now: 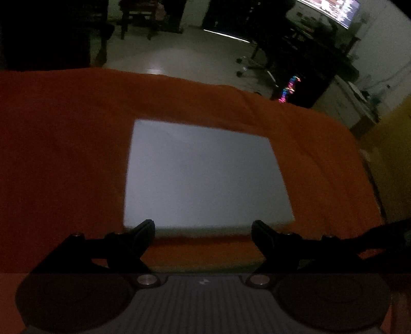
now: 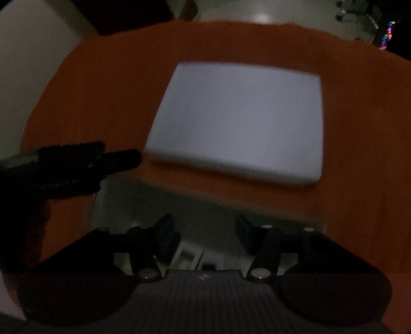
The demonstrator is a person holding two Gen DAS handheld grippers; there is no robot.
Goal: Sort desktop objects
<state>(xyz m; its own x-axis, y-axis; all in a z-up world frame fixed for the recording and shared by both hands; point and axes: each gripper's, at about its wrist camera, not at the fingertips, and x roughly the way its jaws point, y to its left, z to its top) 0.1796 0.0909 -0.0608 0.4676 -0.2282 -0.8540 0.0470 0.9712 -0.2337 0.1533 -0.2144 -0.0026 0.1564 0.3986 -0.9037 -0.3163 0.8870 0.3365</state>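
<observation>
A flat white rectangular lid or board (image 1: pixel 205 174) lies on the orange cloth (image 1: pixel 64 154). My left gripper (image 1: pixel 203 227) hangs open above the board's near edge, and nothing sits between its fingers. In the right wrist view the same white board (image 2: pixel 239 120) lies farther out. My right gripper (image 2: pixel 205 228) is open and empty above an open white box (image 2: pixel 205 213). Small blurred items (image 2: pixel 188 257) lie inside that box. From the left of that view the other gripper's dark fingers (image 2: pixel 120 158) reach toward the board's near corner.
The orange cloth (image 2: pixel 359 154) covers the whole table, and its far edge drops to a pale floor (image 1: pixel 179 56). Dark furniture, an office chair base (image 1: pixel 246 64) and a lit screen (image 1: pixel 331 10) stand beyond. The room is dim and both views are blurred.
</observation>
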